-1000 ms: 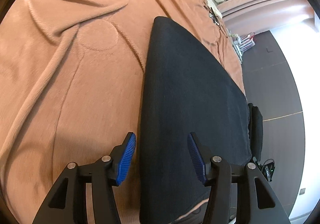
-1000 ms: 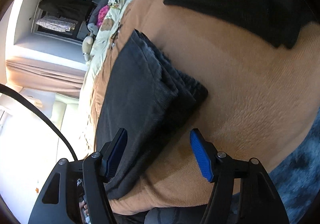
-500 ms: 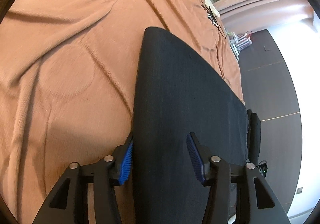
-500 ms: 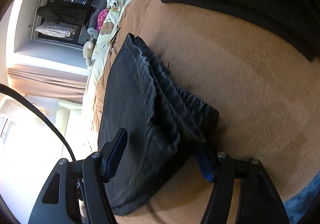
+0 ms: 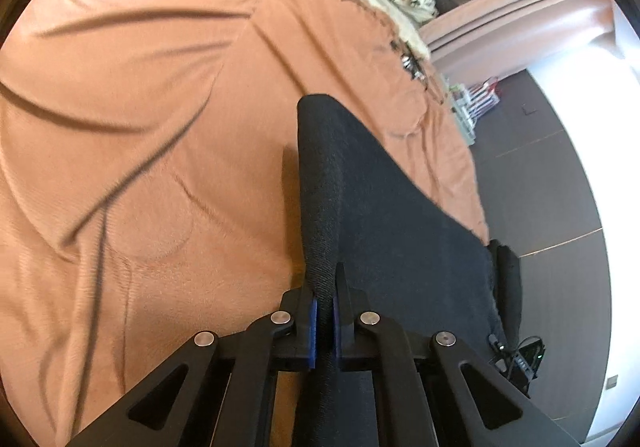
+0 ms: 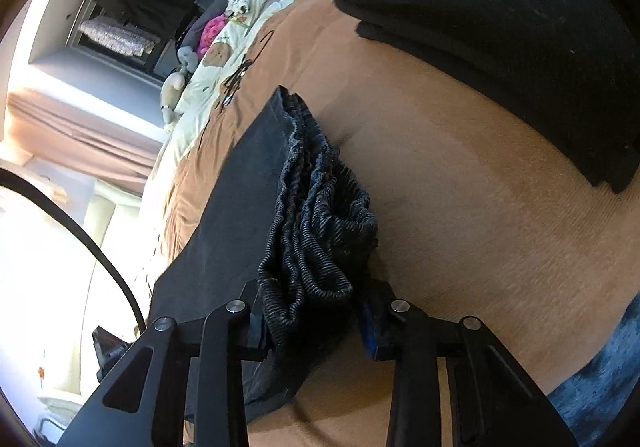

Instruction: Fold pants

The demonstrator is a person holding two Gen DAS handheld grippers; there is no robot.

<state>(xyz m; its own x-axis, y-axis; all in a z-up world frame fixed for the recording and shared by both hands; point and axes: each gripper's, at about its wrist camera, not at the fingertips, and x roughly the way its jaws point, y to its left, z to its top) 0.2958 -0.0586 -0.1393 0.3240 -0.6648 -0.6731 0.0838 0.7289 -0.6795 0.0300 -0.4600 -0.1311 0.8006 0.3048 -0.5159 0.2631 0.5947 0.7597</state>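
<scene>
Clearly a two-point grasp on the dark pants (image 5: 392, 231), which lie along the edge of the bed on an orange-brown blanket (image 5: 140, 127).

Left tongs (image 5: 324, 321): blue pads drawn together, clamped on a raised fold of the pants' smooth end. Cloth stands up in a ridge running away from the pads.

Right tongs (image 6: 312, 321): closed in on the bunched, ribbed end of the pants (image 6: 316, 215), several layers gathered between the pads. The far pad is partly hidden by cloth, but the bundle looks pinched.

Step in hand, as I read it: lift both ends and carry one over the other. To do it well, raise the two tongs level and together so the layers stay stacked; keep tension light so the bunched end does not slip out.

Room to move: open blanket lies toward the middle of the bed, wrinkled. Floor (image 5: 552, 175) drops off right beside the pants' outer side. A stack of black folded garments (image 6: 500, 27) sits further along the bed, apart from the pants.
</scene>
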